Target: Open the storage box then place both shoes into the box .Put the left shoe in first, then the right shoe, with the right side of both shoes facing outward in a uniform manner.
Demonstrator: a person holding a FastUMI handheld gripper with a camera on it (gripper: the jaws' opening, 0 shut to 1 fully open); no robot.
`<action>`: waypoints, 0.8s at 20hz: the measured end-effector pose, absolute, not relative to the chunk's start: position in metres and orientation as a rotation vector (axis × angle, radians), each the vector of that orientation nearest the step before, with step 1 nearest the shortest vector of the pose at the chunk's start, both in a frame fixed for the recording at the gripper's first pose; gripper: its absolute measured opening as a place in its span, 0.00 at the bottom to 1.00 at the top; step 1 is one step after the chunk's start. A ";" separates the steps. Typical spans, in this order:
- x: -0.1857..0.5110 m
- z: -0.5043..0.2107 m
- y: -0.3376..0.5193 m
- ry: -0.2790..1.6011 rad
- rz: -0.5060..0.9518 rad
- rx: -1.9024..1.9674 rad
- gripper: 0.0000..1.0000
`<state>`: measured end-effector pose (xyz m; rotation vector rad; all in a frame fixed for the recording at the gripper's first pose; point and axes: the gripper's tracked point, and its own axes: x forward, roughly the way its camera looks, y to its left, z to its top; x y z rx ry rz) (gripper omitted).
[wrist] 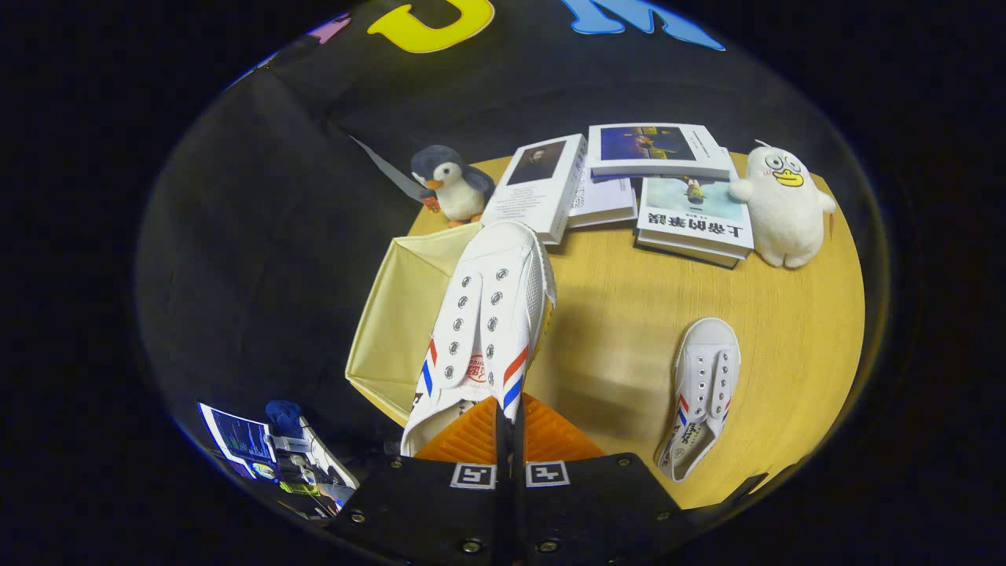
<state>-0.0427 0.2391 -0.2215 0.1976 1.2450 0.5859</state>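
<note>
My gripper (508, 420) is shut on a white slip-on shoe (487, 314) with red and blue side stripes. Its orange fingers (550, 436) pinch the shoe's side wall near the heel opening. The held shoe hangs in the air, toe pointing away, over the right edge of the open cream storage box (401, 314) at the table's left side. A second matching white shoe (702, 393) lies flat on the wooden table (629, 330) to the right of my fingers, toe pointing away. Much of the box's inside is hidden behind the held shoe.
A penguin plush (452, 182) stands behind the box. Several books (652, 189) lie at the table's far side. A white duck plush (786, 204) sits beside them at the right. A screen and clutter (267, 448) show low at the left, off the table.
</note>
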 end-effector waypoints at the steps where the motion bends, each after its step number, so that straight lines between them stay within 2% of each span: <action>1: -0.042 -0.212 0.248 1.231 0.610 0.193 0.00; 9: -0.038 -0.197 0.330 1.213 0.739 0.166 0.00; 16: -0.037 -0.239 0.391 1.275 0.769 0.044 0.00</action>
